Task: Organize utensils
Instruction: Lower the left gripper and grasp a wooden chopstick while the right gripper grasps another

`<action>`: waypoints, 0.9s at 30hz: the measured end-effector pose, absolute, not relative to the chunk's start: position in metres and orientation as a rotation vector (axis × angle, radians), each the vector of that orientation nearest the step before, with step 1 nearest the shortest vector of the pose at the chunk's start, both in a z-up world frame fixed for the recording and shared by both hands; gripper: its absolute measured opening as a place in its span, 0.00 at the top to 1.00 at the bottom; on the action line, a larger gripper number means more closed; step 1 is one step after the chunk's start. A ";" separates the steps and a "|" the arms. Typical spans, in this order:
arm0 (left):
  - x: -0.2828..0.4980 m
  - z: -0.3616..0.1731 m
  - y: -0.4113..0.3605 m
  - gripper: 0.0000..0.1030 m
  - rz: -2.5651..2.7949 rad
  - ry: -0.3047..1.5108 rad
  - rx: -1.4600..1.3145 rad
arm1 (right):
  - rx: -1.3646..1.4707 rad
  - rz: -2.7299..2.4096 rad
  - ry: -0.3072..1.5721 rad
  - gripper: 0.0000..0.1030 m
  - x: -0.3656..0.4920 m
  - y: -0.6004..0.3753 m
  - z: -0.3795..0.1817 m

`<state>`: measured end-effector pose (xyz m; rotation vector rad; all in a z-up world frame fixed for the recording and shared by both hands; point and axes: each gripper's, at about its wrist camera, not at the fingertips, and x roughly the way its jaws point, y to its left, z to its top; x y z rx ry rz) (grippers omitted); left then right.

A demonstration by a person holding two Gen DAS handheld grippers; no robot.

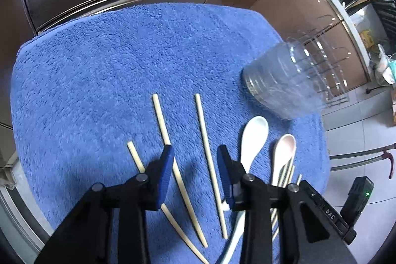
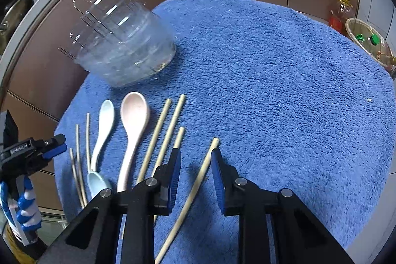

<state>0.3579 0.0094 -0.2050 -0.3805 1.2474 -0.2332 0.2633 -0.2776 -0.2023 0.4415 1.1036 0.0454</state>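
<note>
- We are holding the left gripper [image 1: 195, 152] half-open over two pale wooden chopsticks [image 1: 170, 152] on the blue fluffy towel [image 1: 99, 78].
- We are straddling another chopstick [image 2: 198, 180] with the right gripper [image 2: 195, 155], narrowed, pads not pressing.
- Pink plastic spoon [image 2: 133, 120] is lying near the clear plastic jar [image 2: 128, 51].

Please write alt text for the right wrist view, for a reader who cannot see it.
The right gripper, jaws open, straddles a wooden chopstick lying on a blue towel. To its left lie more chopsticks, a pink spoon and a pale blue spoon, with a clear plastic container behind them.
</note>
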 end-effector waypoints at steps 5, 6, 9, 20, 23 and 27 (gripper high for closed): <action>0.368 -0.215 0.005 0.75 -0.192 1.284 -0.346 | 0.425 0.054 1.123 0.77 0.264 -0.275 -0.207; 0.370 -0.216 0.006 0.75 -0.183 1.284 -0.338 | 0.426 0.055 1.123 0.77 0.263 -0.274 -0.206; 0.374 -0.218 0.008 0.75 -0.162 1.293 -0.329 | 0.423 0.059 1.128 0.77 0.267 -0.269 -0.208; 0.400 -0.235 0.004 0.86 -0.110 1.394 -0.287 | 0.388 0.074 1.168 0.78 0.286 -0.268 -0.212; 0.404 -0.235 -0.001 0.90 -0.080 1.413 -0.259 | 0.407 0.072 1.167 0.81 0.290 -0.269 -0.213; 0.409 -0.235 -0.008 0.93 -0.040 1.410 -0.246 | 0.418 0.059 1.158 0.90 0.292 -0.275 -0.216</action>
